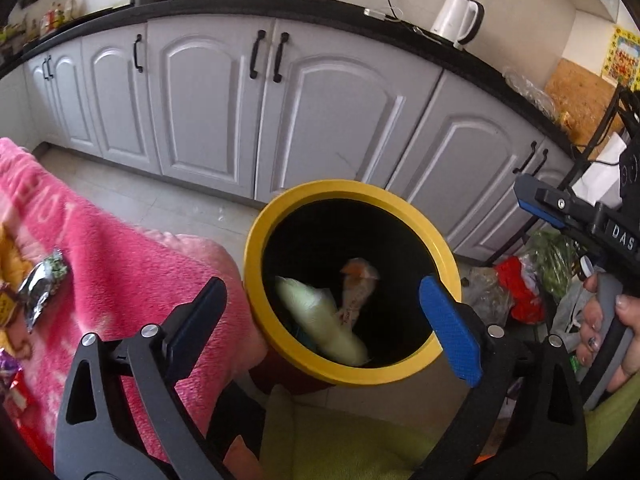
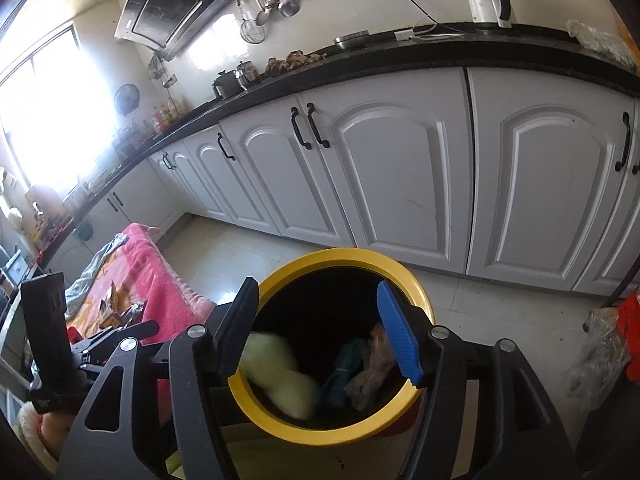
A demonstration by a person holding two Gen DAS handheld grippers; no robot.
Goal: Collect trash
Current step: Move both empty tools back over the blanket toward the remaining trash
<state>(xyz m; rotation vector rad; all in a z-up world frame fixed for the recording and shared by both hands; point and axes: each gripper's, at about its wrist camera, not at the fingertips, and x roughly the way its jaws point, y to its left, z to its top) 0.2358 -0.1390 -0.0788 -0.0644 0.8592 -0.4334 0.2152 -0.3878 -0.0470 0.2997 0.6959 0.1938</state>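
Observation:
A bin with a yellow rim (image 1: pixel 256 248) (image 2: pixel 416 292) and a dark inside stands on the floor right under both grippers. In it lie a blurred pale yellow-green wrapper (image 1: pixel 316 312) (image 2: pixel 280 376), an orange-tan wrapper (image 1: pixel 358 284) and teal and brown scraps (image 2: pixel 352 364). My left gripper (image 1: pixel 324 320) hangs open over the bin mouth, its pads bare. My right gripper (image 2: pixel 320 332) is open over the same bin with nothing between its pads. A silver wrapper (image 1: pixel 44 284) and other wrappers (image 2: pixel 116 312) lie on the pink blanket (image 1: pixel 132 264) to the left.
White cabinet doors (image 1: pixel 224 104) under a black counter run behind the bin, across a strip of tiled floor. Plastic bags with red and green contents (image 1: pixel 520 288) sit on the floor at right. A hand (image 1: pixel 612 320) holds the right gripper's handle. Green fabric (image 1: pixel 340 440) lies below.

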